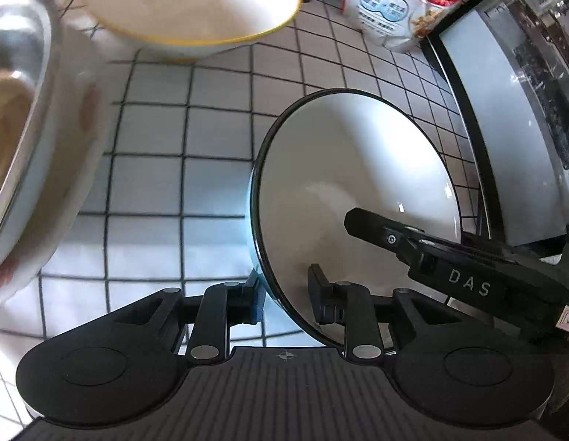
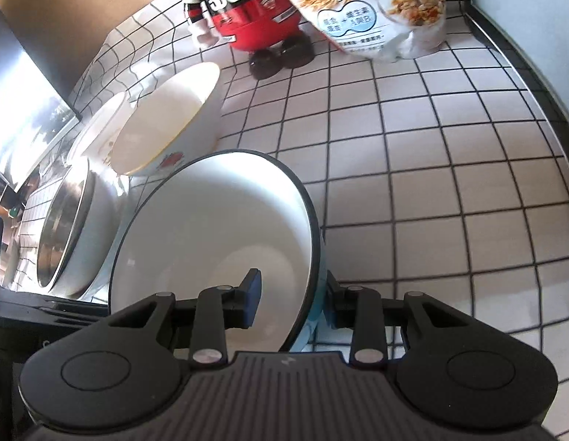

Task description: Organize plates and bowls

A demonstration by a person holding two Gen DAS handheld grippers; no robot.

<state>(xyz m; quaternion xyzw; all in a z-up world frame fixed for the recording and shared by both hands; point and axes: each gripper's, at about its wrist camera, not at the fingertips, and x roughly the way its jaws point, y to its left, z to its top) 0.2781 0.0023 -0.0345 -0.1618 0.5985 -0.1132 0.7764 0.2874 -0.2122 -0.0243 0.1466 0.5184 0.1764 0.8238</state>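
A white bowl with a black rim and pale blue outside (image 1: 354,191) is held tilted above the tiled counter. My left gripper (image 1: 286,299) is shut on its near rim, one finger inside and one outside. My right gripper (image 2: 291,303) is shut on the same bowl (image 2: 218,228) at another part of the rim; its finger (image 1: 387,237) shows in the left wrist view. A white bowl with a yellow rim (image 1: 192,3) (image 2: 166,125) stands further back. A metal-lined white bowl (image 1: 30,139) (image 2: 67,228) sits at the left.
A cereal bag (image 1: 405,0) (image 2: 380,7) and a red figure-shaped tin (image 2: 247,11) stand at the back of the counter (image 2: 431,169). A dark-framed appliance (image 1: 505,110) borders the counter. Another white dish (image 2: 100,128) lies behind the yellow-rimmed bowl.
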